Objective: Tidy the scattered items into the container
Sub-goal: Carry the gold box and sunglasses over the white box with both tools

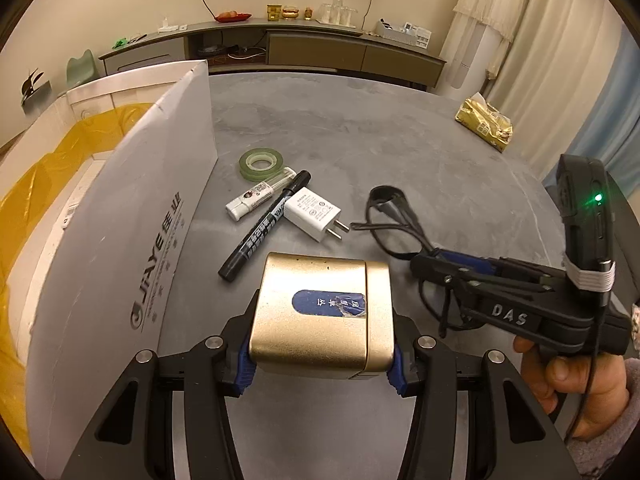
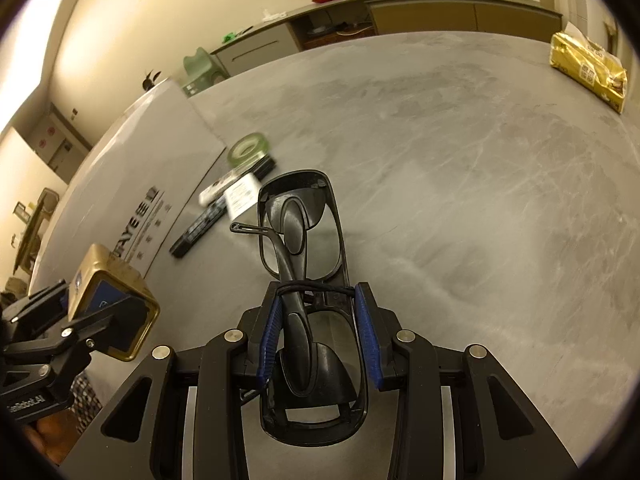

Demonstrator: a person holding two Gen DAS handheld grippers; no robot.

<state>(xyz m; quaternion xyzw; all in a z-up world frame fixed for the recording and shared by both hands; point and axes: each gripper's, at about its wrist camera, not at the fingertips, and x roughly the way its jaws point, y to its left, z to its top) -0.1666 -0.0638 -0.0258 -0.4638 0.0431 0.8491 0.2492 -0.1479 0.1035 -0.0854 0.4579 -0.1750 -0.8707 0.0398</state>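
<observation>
**Both loads held: carry them left into the box**

Your left gripper [image 1: 322, 364] clamps the gold tin [image 1: 320, 316]; your right gripper [image 2: 316, 332] pinches the glasses [image 2: 304, 240]. Lift each clear of the box [image 1: 120, 240] flap before releasing. Tape [image 1: 262, 163], marker [image 1: 264, 226] and charger [image 1: 314, 212] wait on the grey tabletop [image 1: 400, 140], sideboard beyond.

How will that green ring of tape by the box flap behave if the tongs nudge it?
The green tape roll lies flat on the table, so it will probably slide, not roll. Its open hollow core suggests it is light and moves easily. Tipped on edge, it could roll away. It lies close to the glue stick, which it might bump.
</observation>
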